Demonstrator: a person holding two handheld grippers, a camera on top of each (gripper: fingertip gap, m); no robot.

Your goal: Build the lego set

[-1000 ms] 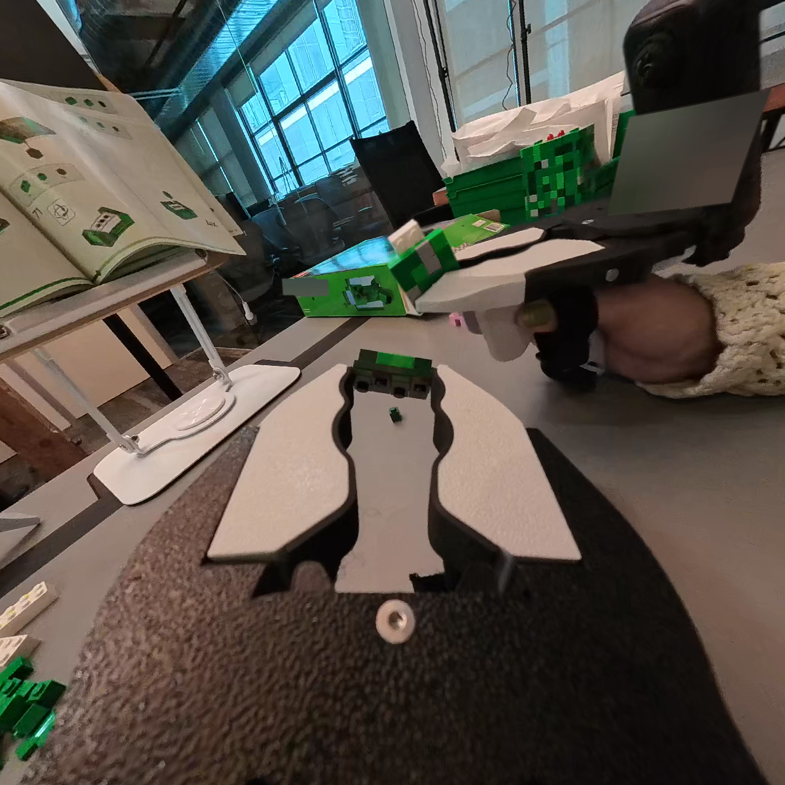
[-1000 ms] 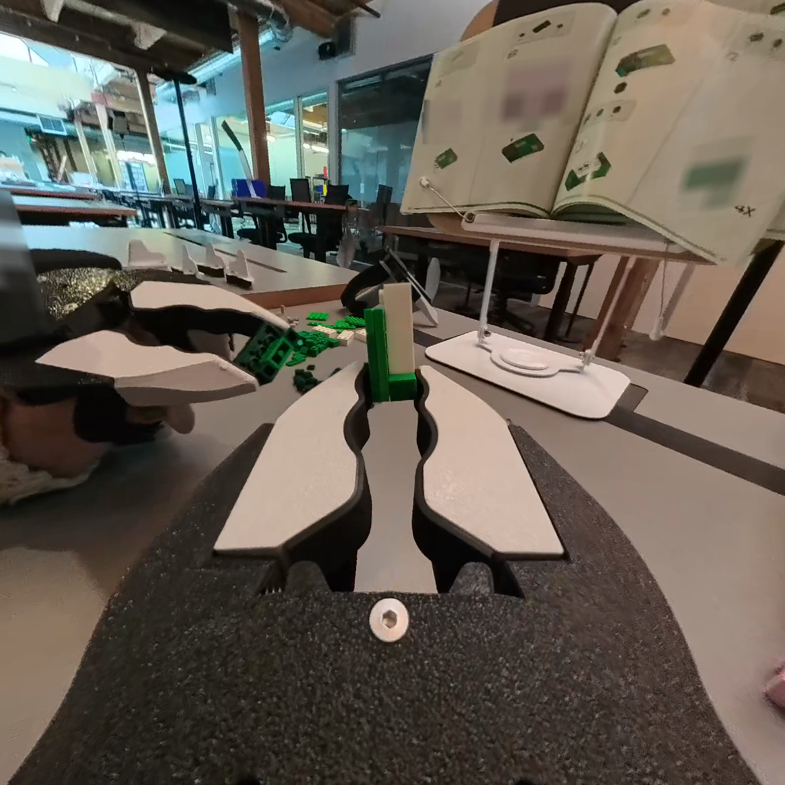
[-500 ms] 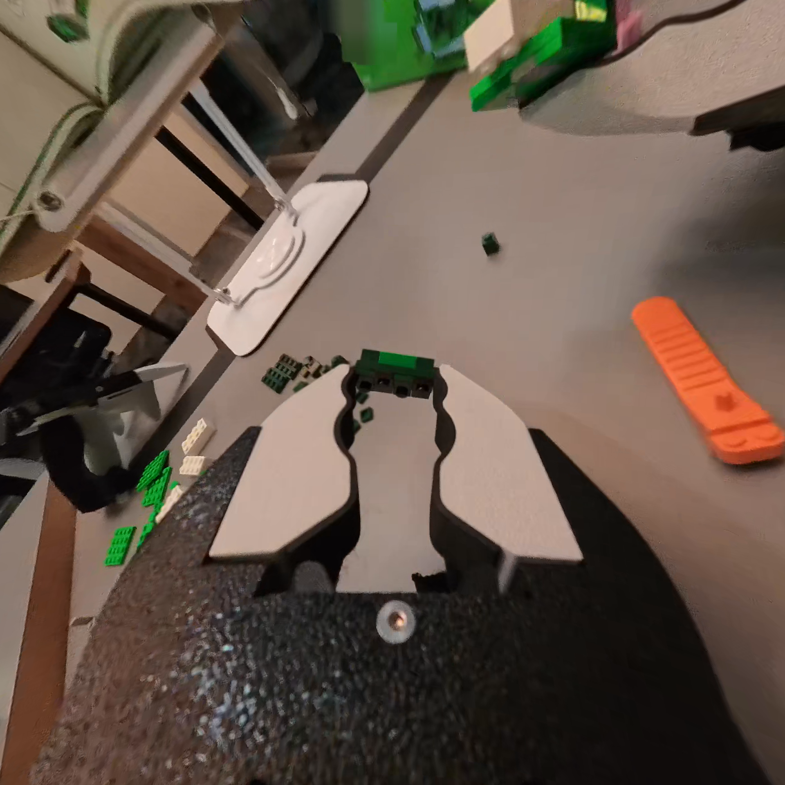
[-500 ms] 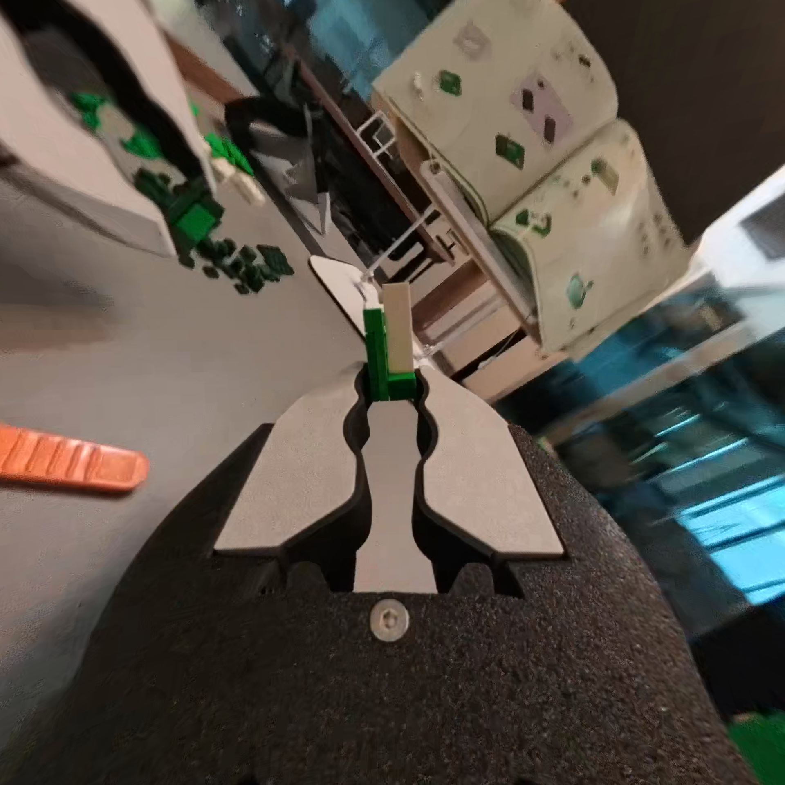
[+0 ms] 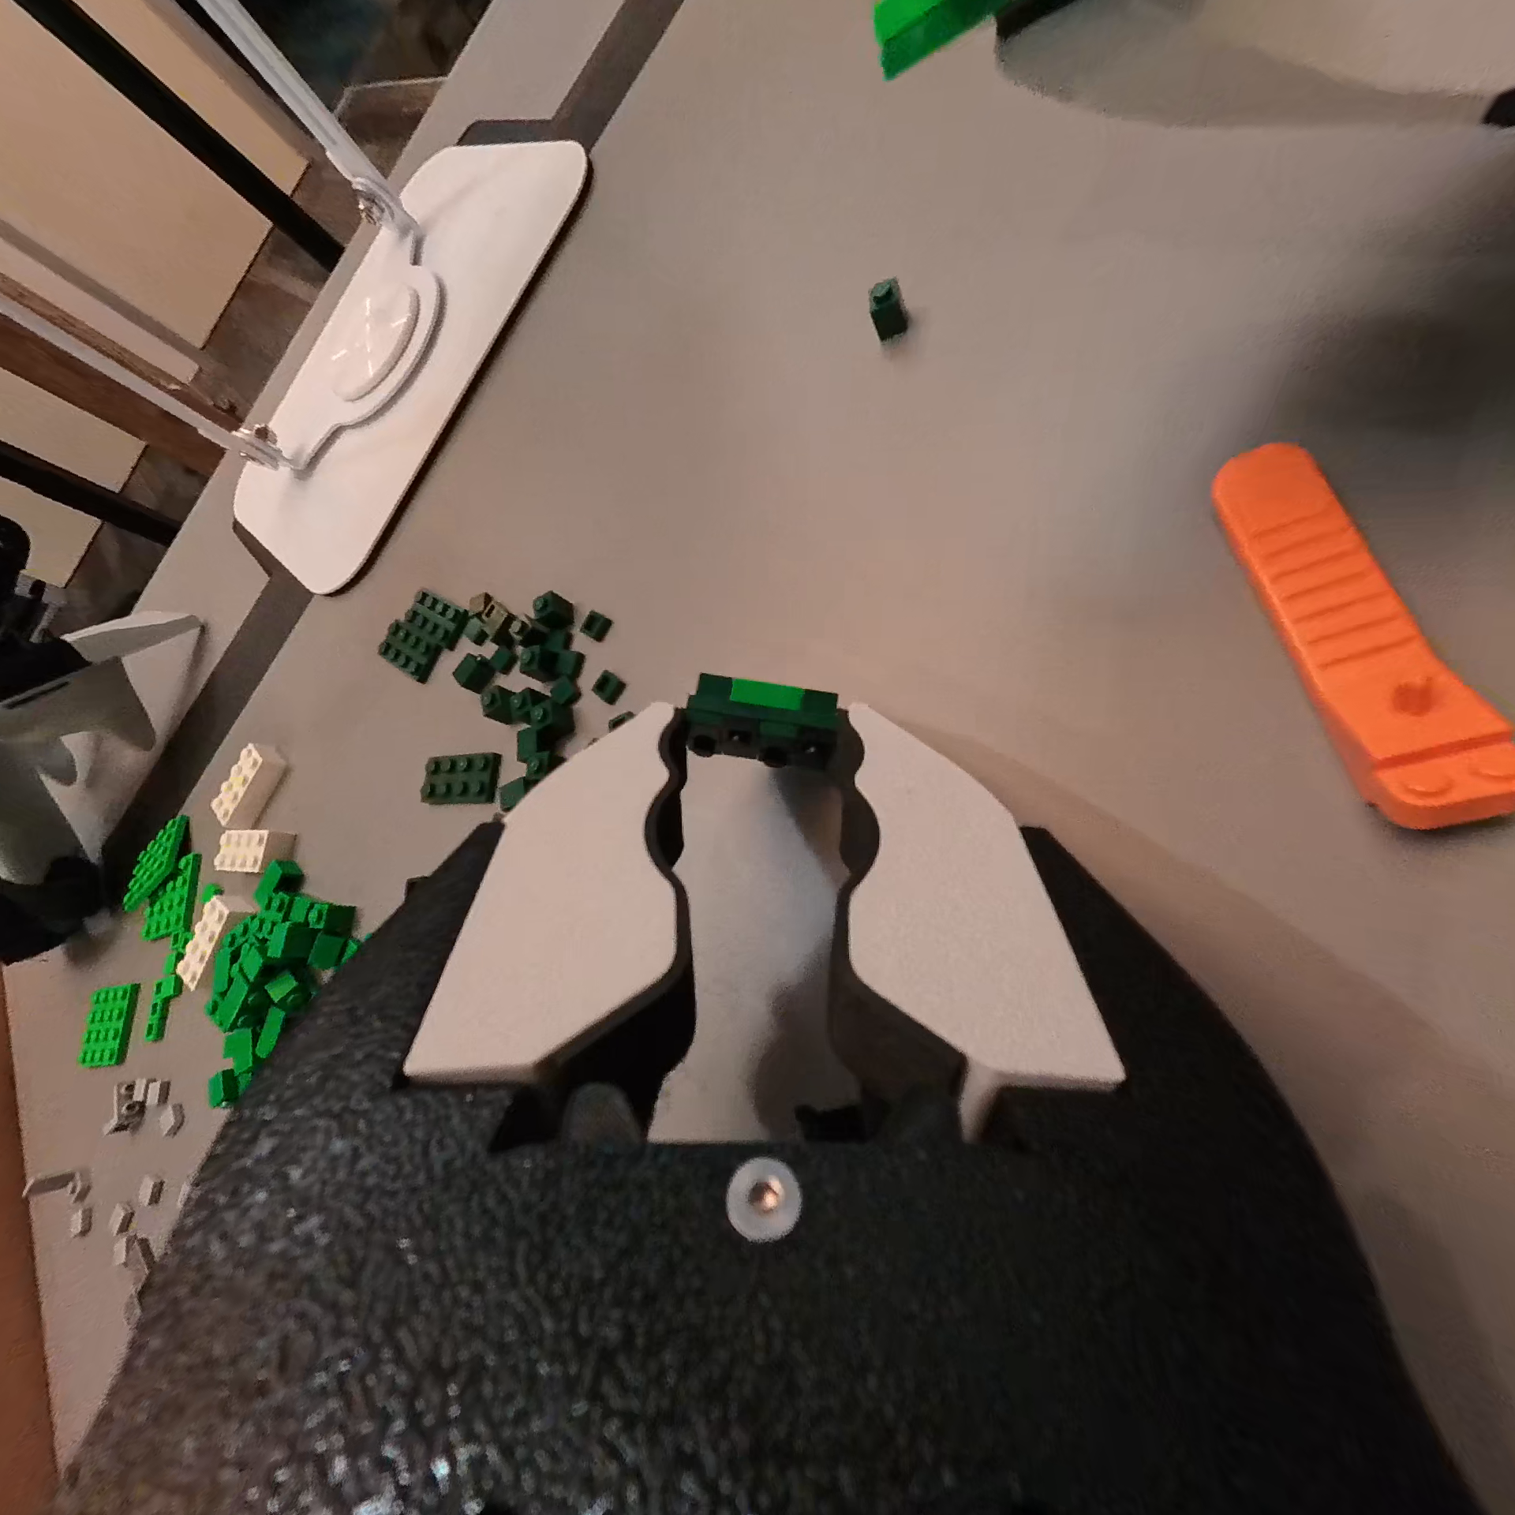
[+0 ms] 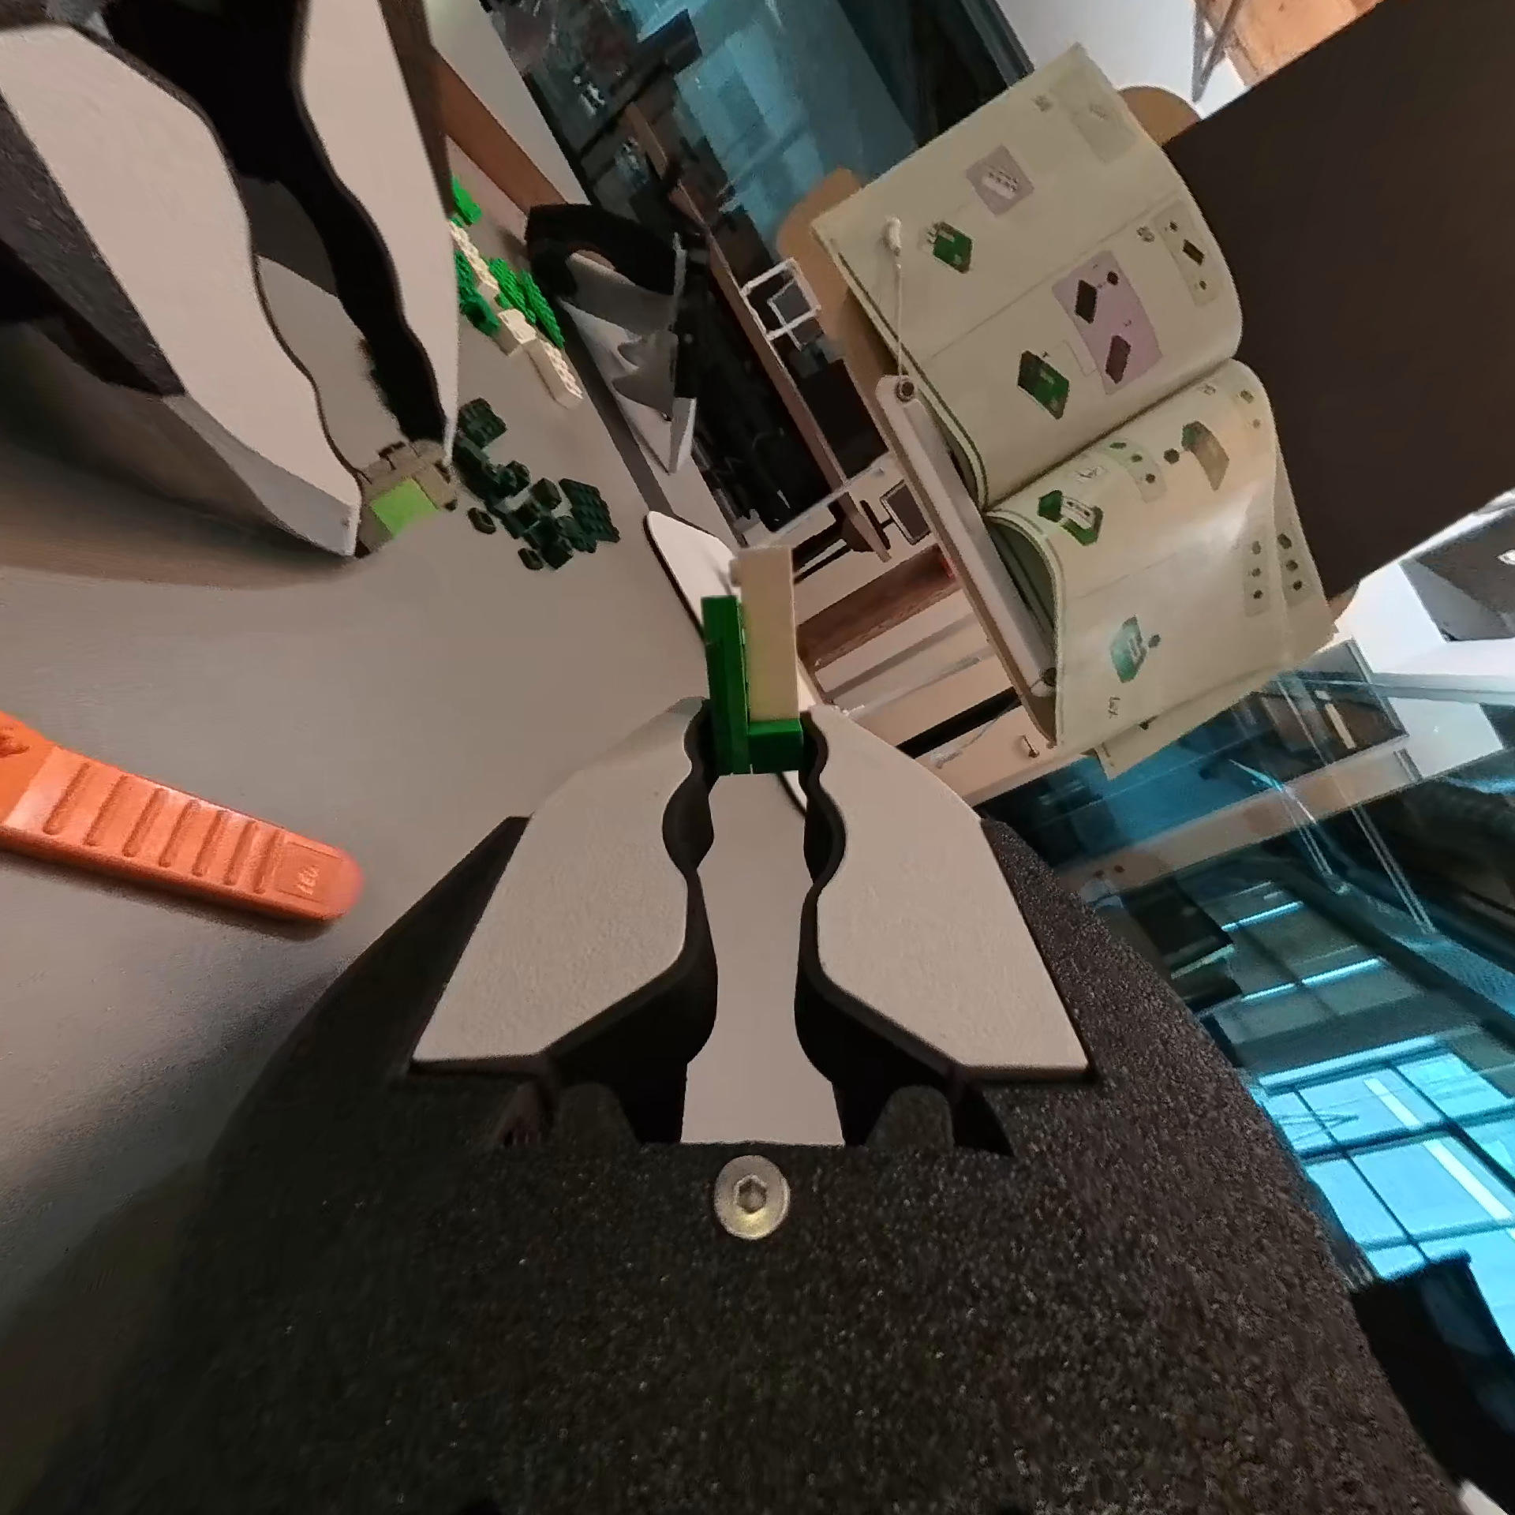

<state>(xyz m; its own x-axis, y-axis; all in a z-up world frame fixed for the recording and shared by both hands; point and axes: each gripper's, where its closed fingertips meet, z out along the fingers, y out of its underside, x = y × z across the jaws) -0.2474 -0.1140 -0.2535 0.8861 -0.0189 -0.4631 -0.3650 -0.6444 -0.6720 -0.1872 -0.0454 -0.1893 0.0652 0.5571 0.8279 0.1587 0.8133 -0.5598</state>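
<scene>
My left gripper (image 5: 764,730) is shut on a small dark green and bright green brick assembly (image 5: 764,712), held above the grey table. It also shows in the right wrist view (image 6: 406,500) at the upper left. My right gripper (image 6: 754,742) is shut on a green and cream brick assembly (image 6: 750,664) that stands up between its tips. Its green edge (image 5: 934,33) shows at the top of the left wrist view. A single dark green brick (image 5: 888,308) lies alone on the table.
Piles of dark green bricks (image 5: 508,664), bright green bricks (image 5: 262,959) and cream bricks (image 5: 246,771) lie at the left. An orange brick separator (image 5: 1369,648) lies at the right. An open instruction book (image 6: 1090,393) rests on a white stand (image 5: 410,361). The tips of one gripper are about 11 cm away from the tips of the other.
Both grippers have tilted and rolled downward toward the table, each still holding its assembly. The brick piles and the orange separator have come into view.
</scene>
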